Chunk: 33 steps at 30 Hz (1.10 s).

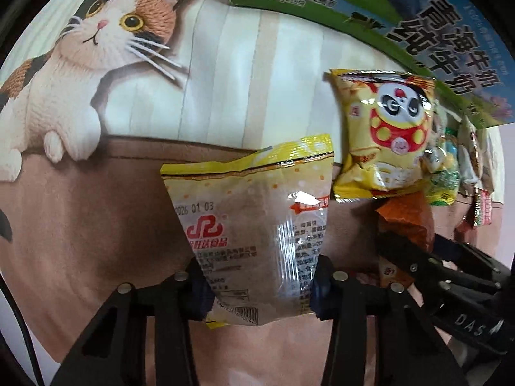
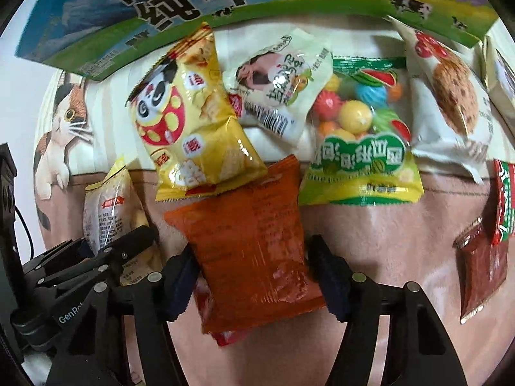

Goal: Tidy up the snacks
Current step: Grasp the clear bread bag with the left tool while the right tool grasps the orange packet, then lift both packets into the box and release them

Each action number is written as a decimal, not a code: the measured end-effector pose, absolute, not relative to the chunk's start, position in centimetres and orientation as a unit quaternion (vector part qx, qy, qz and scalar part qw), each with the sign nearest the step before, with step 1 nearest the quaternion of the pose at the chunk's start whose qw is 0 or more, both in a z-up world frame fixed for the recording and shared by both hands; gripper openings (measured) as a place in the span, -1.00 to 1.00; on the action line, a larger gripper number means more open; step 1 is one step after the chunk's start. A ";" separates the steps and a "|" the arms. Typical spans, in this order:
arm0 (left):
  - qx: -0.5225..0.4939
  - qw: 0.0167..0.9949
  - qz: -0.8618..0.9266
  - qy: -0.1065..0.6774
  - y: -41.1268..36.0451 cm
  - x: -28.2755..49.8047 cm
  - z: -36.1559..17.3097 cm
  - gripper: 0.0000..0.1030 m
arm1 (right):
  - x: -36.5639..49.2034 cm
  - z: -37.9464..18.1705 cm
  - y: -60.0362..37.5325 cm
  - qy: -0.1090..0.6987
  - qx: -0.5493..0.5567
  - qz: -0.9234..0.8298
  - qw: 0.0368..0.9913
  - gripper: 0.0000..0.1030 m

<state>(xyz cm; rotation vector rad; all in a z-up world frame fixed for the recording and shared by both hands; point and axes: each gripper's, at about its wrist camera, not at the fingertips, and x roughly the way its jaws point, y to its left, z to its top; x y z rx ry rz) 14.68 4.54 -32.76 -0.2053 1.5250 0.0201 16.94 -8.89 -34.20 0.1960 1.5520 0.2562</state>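
Observation:
My left gripper (image 1: 260, 289) is shut on a clear-and-yellow cake packet (image 1: 257, 234), held just above the cat-print mat (image 1: 96, 225). The same packet shows at the left of the right wrist view (image 2: 109, 212). My right gripper (image 2: 254, 280) is shut on an orange snack packet (image 2: 251, 254), whose top edge lies under a yellow panda chip bag (image 2: 190, 122). In the left wrist view the panda bag (image 1: 386, 135) and the orange packet (image 1: 405, 222) sit to the right, with the right gripper's fingers (image 1: 428, 257) on the orange packet.
A milk carton box (image 2: 193, 3) stands behind the snacks. In a row lie a pale green packet (image 2: 276, 87), a gumball bag (image 2: 360, 135), a cookie packet (image 2: 447, 96), a dark red sachet (image 2: 479, 270) and a red-green packet (image 2: 505, 199).

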 end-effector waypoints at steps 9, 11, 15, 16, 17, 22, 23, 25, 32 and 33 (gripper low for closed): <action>-0.097 0.735 -0.008 0.671 1.9 13.4 -29.4 -0.20 | 13.6 -31.4 -10.4 0.684 0.117 0.128 0.709 0.19; -0.102 0.741 -0.012 0.663 1.7 13.3 -28.1 -0.20 | 13.2 -30.3 -10.5 0.677 0.119 0.130 0.714 0.18; -0.092 0.760 -0.021 0.643 1.4 13.6 -25.7 -0.20 | 13.7 -28.6 -11.0 0.668 0.125 0.143 0.720 0.18; -0.084 0.763 -0.023 0.641 1.1 13.9 -25.6 -0.20 | 14.1 -28.4 -11.6 0.669 0.128 0.144 0.718 0.20; -0.079 0.763 -0.021 0.642 0.8 14.4 -25.6 -0.20 | 14.1 -28.6 -11.7 0.674 0.133 0.147 0.712 0.27; -0.085 0.732 -0.007 0.676 1.6 15.3 -29.1 -0.20 | 15.0 -31.7 -12.9 0.715 0.155 0.146 0.666 0.54; -0.088 0.726 -0.005 0.682 2.2 14.8 -29.4 -0.20 | 15.2 -32.7 -12.7 0.724 0.160 0.144 0.655 0.54; -0.090 0.714 0.004 0.694 2.7 14.8 -31.0 -0.21 | 15.3 -34.4 -12.0 0.735 0.167 0.143 0.641 0.54; -0.092 0.714 0.005 0.694 3.2 15.0 -31.3 -0.20 | 16.2 -35.8 -9.9 0.725 0.152 0.149 0.655 0.04; -0.094 0.717 0.004 0.691 3.5 14.9 -30.8 -0.20 | 16.2 -35.3 -9.8 0.720 0.147 0.154 0.660 0.02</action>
